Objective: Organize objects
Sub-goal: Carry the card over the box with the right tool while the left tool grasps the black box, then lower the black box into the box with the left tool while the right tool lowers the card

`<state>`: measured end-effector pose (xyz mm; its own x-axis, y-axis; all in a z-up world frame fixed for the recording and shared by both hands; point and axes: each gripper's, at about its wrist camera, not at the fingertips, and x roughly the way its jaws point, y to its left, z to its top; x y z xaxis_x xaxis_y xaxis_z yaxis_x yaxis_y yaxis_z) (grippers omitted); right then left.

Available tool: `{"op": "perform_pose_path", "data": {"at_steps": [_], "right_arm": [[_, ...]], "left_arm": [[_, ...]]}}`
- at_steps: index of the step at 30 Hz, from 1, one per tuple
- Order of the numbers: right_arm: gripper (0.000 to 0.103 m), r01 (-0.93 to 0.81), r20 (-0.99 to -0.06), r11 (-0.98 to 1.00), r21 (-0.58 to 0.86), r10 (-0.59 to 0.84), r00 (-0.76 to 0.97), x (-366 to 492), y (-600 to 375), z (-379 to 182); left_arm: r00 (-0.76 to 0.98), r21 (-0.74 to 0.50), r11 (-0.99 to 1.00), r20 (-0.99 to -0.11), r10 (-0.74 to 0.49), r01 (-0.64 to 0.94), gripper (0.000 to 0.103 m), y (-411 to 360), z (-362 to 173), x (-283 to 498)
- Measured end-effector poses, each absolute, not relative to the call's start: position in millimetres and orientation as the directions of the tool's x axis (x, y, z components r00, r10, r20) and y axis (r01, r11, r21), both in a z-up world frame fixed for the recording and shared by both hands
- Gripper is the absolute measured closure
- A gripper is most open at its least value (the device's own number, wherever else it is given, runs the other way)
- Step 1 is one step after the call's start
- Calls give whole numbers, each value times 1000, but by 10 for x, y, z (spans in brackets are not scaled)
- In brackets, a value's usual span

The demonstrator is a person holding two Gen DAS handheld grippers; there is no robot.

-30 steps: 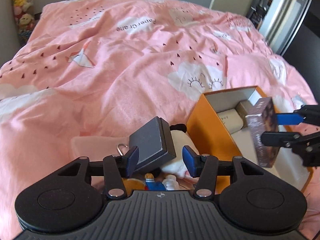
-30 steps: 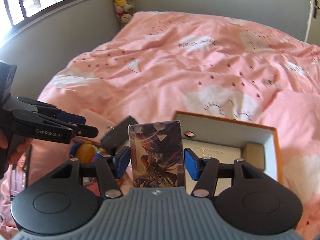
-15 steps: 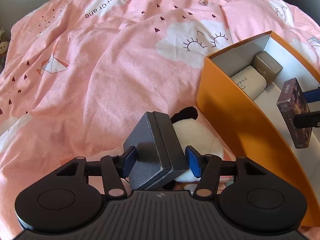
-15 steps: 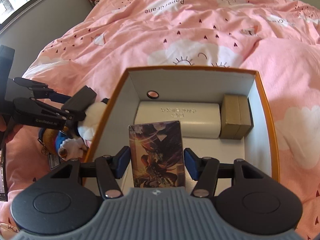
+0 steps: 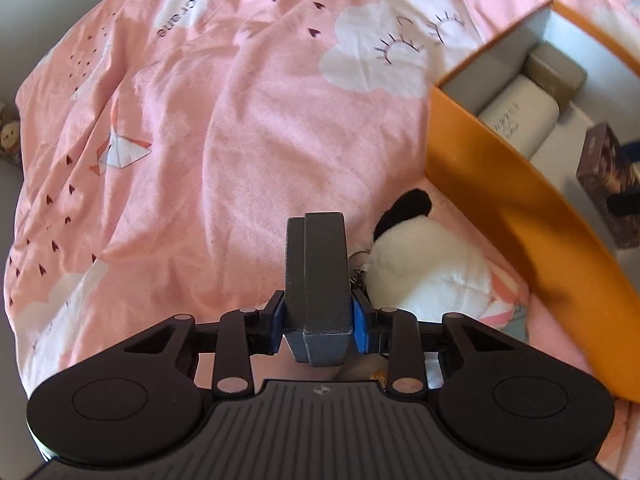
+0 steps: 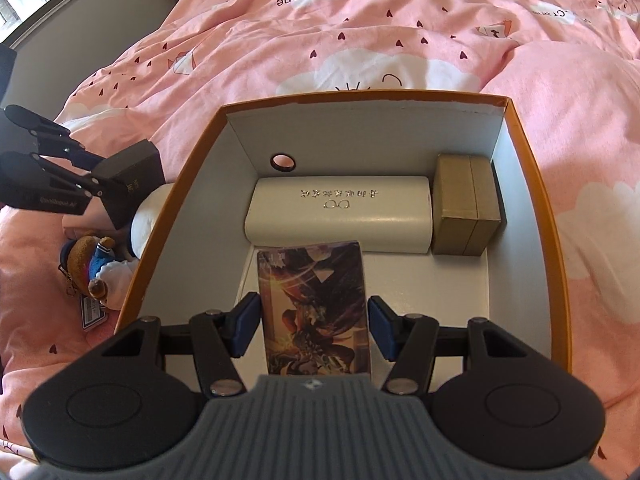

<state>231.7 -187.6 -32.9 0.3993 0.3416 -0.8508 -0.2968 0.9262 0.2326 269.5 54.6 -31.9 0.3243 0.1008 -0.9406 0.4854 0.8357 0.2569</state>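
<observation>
Grey box (image 5: 318,280) clamped in left tool (image 5: 318,322).

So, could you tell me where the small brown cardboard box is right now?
In the right wrist view, the brown cardboard box sits in the far right corner of the orange box, beside the right end of the white case.

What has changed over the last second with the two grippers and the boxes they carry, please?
The left gripper has just closed its jaws, clamping the dark grey box edge-on. The right gripper carried the printed card box down into the orange box. The white case and brown box stayed put.
</observation>
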Motion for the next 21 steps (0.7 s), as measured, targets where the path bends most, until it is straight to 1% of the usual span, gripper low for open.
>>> {"op": "perform_pose_path", "data": {"at_steps": [2, 6, 11, 16, 18, 21], "right_arm": [[43, -293, -849, 927, 234, 342, 403, 2295, -1902, -331], [43, -287, -851, 928, 236, 340, 400, 2261, -1956, -348], [43, -299, -841, 926, 233, 346, 416, 2222, -1981, -287], [43, -323, -827, 921, 217, 349, 441, 2203, -1943, -149], [43, -333, -820, 920, 206, 349, 455, 2185, -1937, -71], [43, -332, -809, 924, 188, 337, 482, 2152, -1972, 44]], "left_arm": [[339, 264, 834, -936, 99, 485, 66, 531, -286, 2668], [388, 233, 873, -920, 56, 427, 66, 627, -62, 2618], [421, 95, 909, -902, -93, 405, 66, 648, 451, 2437], [451, -25, 872, -848, -278, 489, 66, 379, 944, 2217], [426, -54, 840, -843, -329, 540, 66, 215, 1013, 2186], [356, -89, 786, -856, -374, 612, 66, -69, 961, 2176]]}}
